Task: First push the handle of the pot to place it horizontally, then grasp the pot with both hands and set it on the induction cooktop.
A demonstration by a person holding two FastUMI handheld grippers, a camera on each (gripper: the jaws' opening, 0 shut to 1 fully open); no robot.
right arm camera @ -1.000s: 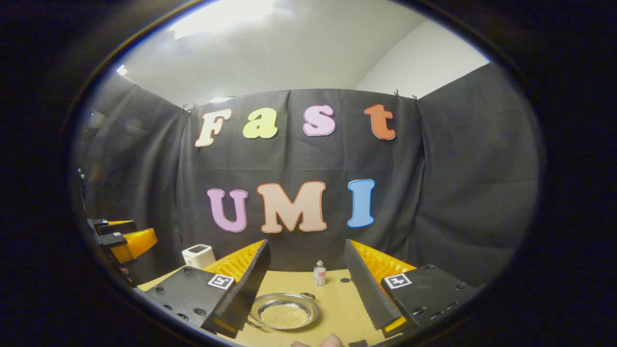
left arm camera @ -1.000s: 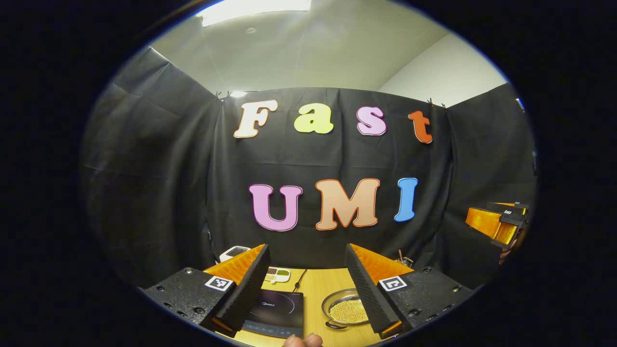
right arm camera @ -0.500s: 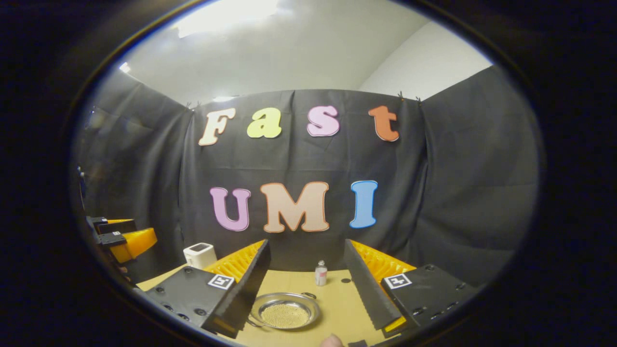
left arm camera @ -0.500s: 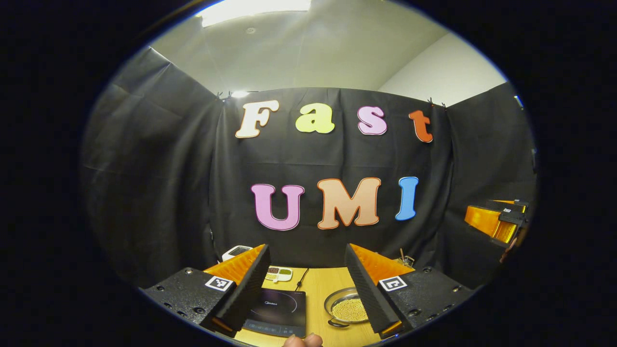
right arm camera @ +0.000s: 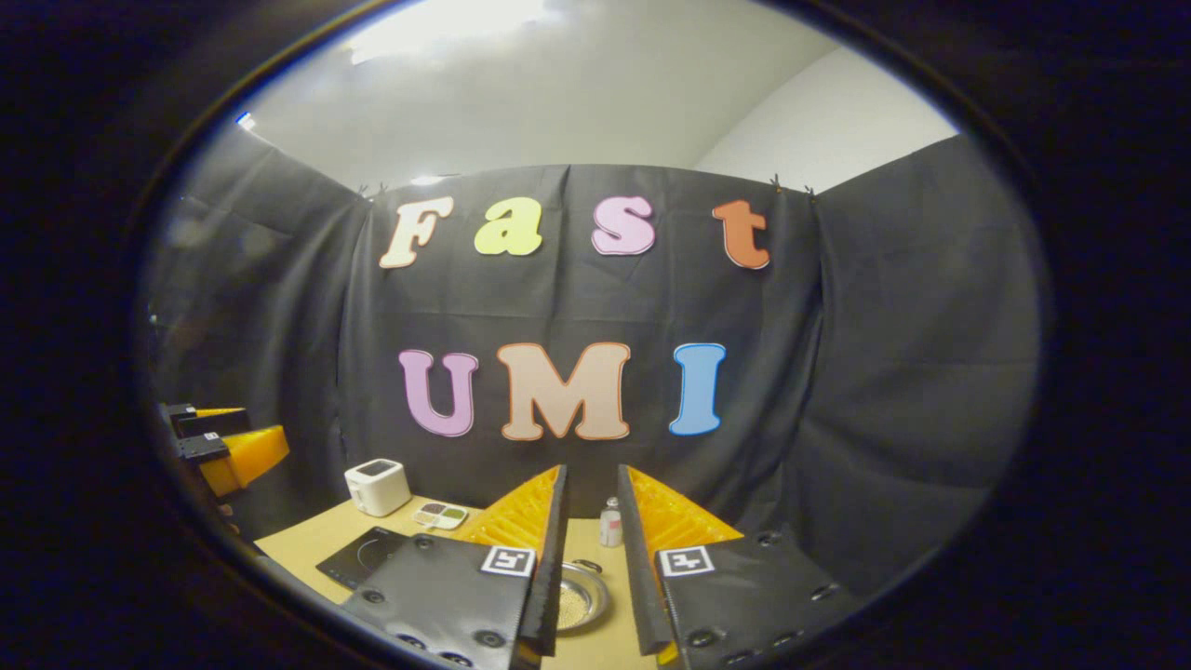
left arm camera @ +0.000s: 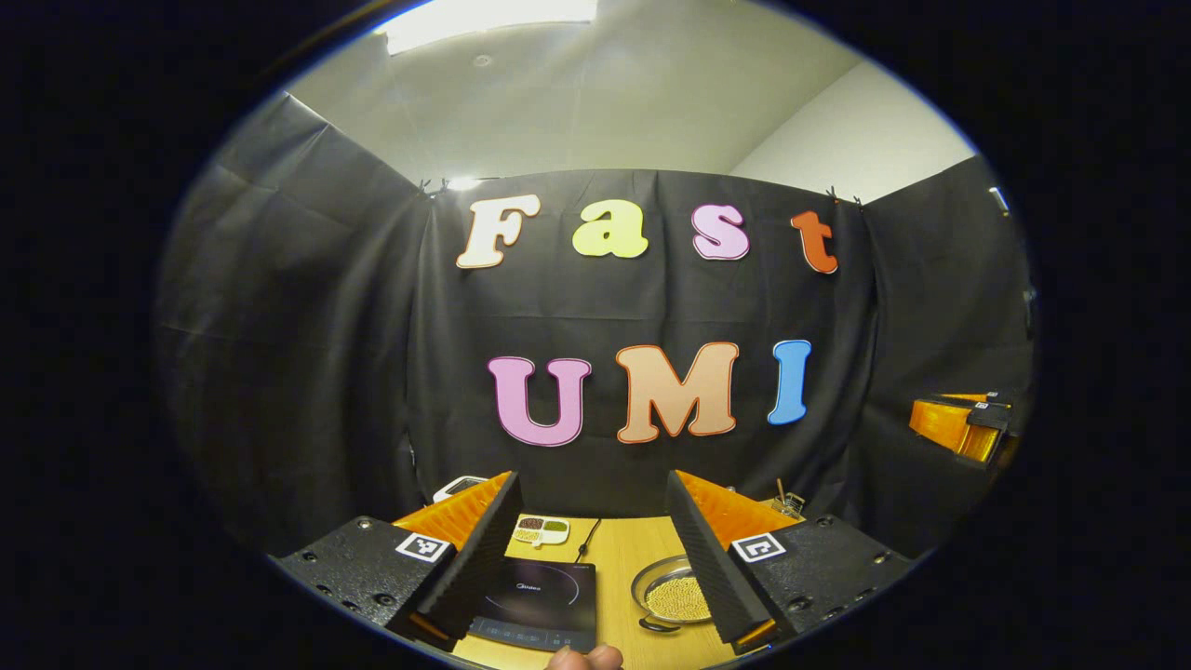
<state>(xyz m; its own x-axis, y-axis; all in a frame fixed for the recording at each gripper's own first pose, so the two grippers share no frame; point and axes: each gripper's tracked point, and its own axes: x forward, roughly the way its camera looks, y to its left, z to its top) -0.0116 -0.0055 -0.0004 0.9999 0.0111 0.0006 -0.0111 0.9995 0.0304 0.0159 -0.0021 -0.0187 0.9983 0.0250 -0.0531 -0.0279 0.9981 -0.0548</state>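
Right tongs [right arm camera: 590, 521] narrowed, wooden table [right arm camera: 307, 540], black-draped booth

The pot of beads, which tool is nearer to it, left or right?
Probably right. The right tool hangs just above and behind the pot. The left tool hangs to its left, over the cooktop.

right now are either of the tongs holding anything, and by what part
Nothing is held. The left tongs stand wide open above the table, and the right tongs are nearly closed with only air between them; the pot sits untouched on the table.
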